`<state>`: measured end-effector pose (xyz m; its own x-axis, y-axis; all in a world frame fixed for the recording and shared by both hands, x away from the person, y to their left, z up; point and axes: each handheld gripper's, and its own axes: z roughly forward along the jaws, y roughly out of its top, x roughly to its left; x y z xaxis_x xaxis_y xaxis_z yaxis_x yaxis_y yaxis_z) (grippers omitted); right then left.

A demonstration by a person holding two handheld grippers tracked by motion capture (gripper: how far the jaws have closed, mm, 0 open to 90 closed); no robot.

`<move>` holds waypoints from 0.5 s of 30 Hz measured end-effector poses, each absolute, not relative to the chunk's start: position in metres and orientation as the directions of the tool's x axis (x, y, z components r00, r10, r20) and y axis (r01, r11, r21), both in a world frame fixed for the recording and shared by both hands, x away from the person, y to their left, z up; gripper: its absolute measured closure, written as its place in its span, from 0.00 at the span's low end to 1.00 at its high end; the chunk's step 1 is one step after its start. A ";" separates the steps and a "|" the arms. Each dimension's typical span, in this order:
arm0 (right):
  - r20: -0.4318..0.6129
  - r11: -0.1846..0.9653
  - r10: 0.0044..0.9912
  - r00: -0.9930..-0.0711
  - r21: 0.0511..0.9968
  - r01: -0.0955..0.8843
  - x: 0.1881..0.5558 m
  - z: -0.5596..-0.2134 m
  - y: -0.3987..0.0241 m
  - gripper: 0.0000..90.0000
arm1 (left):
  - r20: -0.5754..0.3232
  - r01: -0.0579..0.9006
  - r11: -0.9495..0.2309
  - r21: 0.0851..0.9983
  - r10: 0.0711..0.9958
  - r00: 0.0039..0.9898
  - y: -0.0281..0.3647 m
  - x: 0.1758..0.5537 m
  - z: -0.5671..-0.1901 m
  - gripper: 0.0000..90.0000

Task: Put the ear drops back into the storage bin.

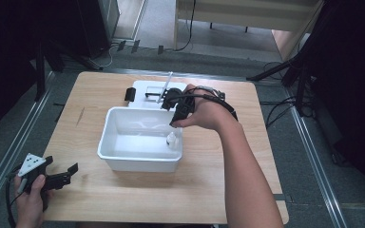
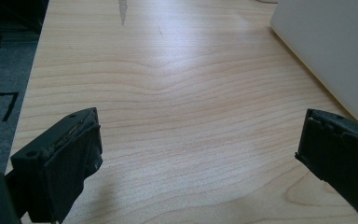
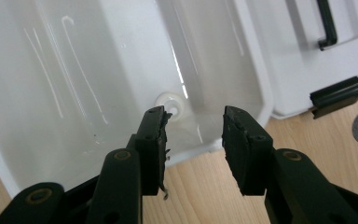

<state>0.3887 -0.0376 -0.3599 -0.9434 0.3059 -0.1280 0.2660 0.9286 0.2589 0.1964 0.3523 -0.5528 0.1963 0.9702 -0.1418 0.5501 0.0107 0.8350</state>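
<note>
Bottle (image 1: 171, 139), small and white, is what we're after. It stands upright inside the tub at its near right corner, close to the wall.

We start with the table (image 1: 218, 190), pale wood, which carries everything. The tub (image 1: 105, 137) sits at its middle, white, deep and straight-walled. Streaks of glare run along the inside, so it may hold water, though we can't tell. Its lid (image 1: 145, 88) lies flat just behind it, with black clips and a black handle.

Our right gripper (image 1: 173, 121) hangs over the tub's right rim and points down into it. In the right gripper view its jaws stand partly apart with nothing between them, and the bottle's round top (image 3: 171, 103) shows just beyond the left jaw tip. Our left gripper (image 1: 69, 175) rests at the near left corner of the table, well apart from the tub. Its jaws are spread wide over bare wood.

We judge the bottle light, stiff plastic, smooth and possibly wet, so it could slip or tip at a nudge. We'd take it from above, around the body just under the cap, squeezing gently. The near wall leaves little room for one jaw.
</note>
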 end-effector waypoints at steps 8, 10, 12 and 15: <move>-0.142 0.913 0.351 -0.926 0.270 0.305 0.386 -0.348 -0.068 0.65 | -0.138 0.550 0.008 0.835 0.971 0.196 0.352 0.197 -0.553 0.00; -0.145 0.909 0.362 -0.921 0.273 0.314 0.385 -0.347 -0.077 0.65 | -0.137 0.551 0.007 0.834 0.971 0.196 0.352 0.197 -0.553 0.00; -0.144 0.903 0.376 -0.915 0.277 0.327 0.384 -0.346 -0.087 0.65 | -0.137 0.552 0.006 0.834 0.971 0.197 0.352 0.197 -0.553 0.00; -0.145 0.898 0.394 -0.908 0.269 0.347 0.383 -0.346 -0.101 0.65 | -0.137 0.552 0.006 0.834 0.971 0.196 0.351 0.197 -0.553 0.00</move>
<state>0.3830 -0.1010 -0.3458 -0.9076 0.3941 -0.1450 0.3471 0.8984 0.2690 0.1969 0.3513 -0.5530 0.1963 0.9709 -0.1370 0.5516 0.0062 0.8341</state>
